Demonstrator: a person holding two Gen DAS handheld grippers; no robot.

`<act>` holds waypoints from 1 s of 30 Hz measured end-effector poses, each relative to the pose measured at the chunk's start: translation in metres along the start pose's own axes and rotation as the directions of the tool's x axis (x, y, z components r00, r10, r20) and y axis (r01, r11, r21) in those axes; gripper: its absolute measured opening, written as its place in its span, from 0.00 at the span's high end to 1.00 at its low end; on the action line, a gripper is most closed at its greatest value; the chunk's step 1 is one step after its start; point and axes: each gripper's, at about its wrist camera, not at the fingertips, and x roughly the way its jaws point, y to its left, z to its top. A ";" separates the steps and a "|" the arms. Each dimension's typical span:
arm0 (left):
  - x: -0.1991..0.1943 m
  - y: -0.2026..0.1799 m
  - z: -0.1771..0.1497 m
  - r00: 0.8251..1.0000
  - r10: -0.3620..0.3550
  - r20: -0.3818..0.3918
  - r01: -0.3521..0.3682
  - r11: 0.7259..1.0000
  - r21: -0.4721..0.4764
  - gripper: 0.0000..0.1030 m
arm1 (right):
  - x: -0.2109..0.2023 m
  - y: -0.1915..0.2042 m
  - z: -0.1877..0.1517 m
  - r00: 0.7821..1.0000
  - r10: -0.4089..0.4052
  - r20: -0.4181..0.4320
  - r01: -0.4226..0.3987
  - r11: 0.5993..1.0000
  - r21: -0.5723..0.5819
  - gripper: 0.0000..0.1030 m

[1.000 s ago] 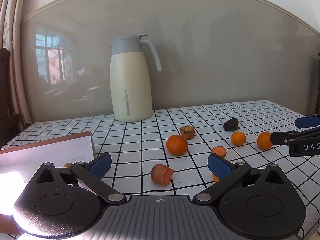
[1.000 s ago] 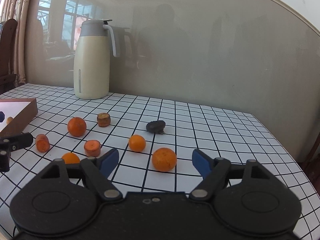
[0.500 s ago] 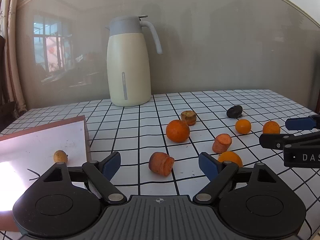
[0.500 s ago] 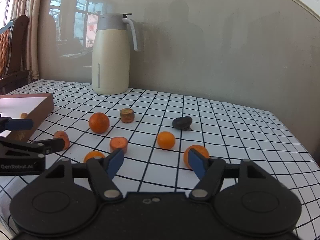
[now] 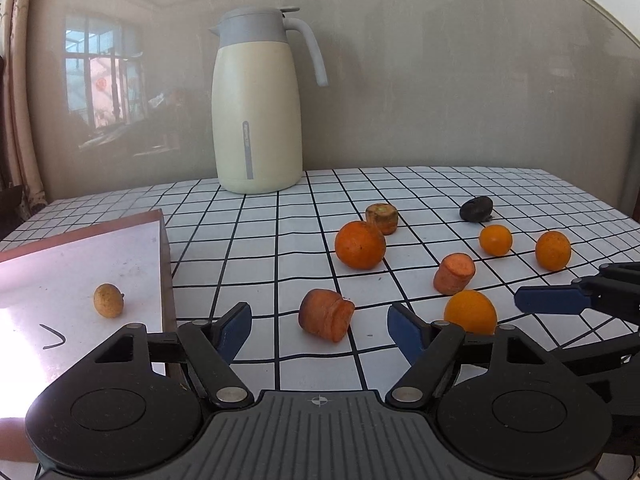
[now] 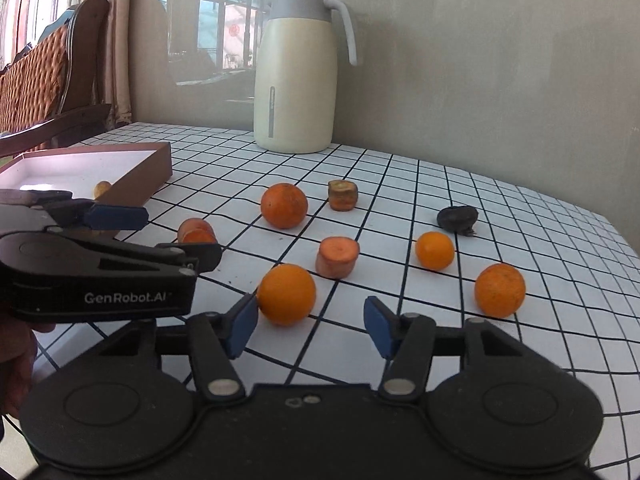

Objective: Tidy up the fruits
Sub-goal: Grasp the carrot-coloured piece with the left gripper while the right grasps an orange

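Note:
Several oranges and carrot chunks lie on the checked tablecloth. My left gripper (image 5: 320, 330) is open and empty, with a carrot chunk (image 5: 326, 314) just ahead between its fingers. A shallow brown box (image 5: 80, 276) at the left holds one small yellowish fruit (image 5: 107, 300). My right gripper (image 6: 306, 326) is open and empty, with an orange (image 6: 286, 294) just ahead by its left finger. The left gripper (image 6: 116, 236) shows at the left of the right wrist view. The right gripper's blue finger (image 5: 548, 303) shows at the right of the left wrist view.
A cream thermos jug (image 5: 258, 104) stands at the back by the wall. A big orange (image 5: 360, 245), a browned carrot end (image 5: 382, 218), a dark fruit (image 5: 475, 209) and two more oranges (image 5: 496, 240) (image 5: 553, 250) lie mid-table. A wooden chair (image 6: 48, 80) stands far left.
Both grippers have swung left and moved closer to the fruit. The right gripper now faces the near orange; the left has the carrot chunk centred and the box in fuller view.

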 end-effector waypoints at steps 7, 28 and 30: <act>0.003 0.006 0.004 1.000 -0.021 0.000 0.021 0.999 -0.033 0.28 | 0.007 0.001 0.007 1.000 0.008 -0.010 -0.008 1.000 -0.003 0.68; 0.011 -0.017 0.011 0.999 0.017 -0.036 -0.015 0.997 0.072 0.40 | 0.010 -0.034 0.007 0.999 -0.041 -0.026 0.044 0.991 0.125 0.73; 0.015 -0.019 0.010 0.998 0.023 -0.060 -0.018 0.997 0.079 0.50 | 0.010 -0.036 0.007 0.999 -0.042 -0.029 0.045 0.990 0.130 0.73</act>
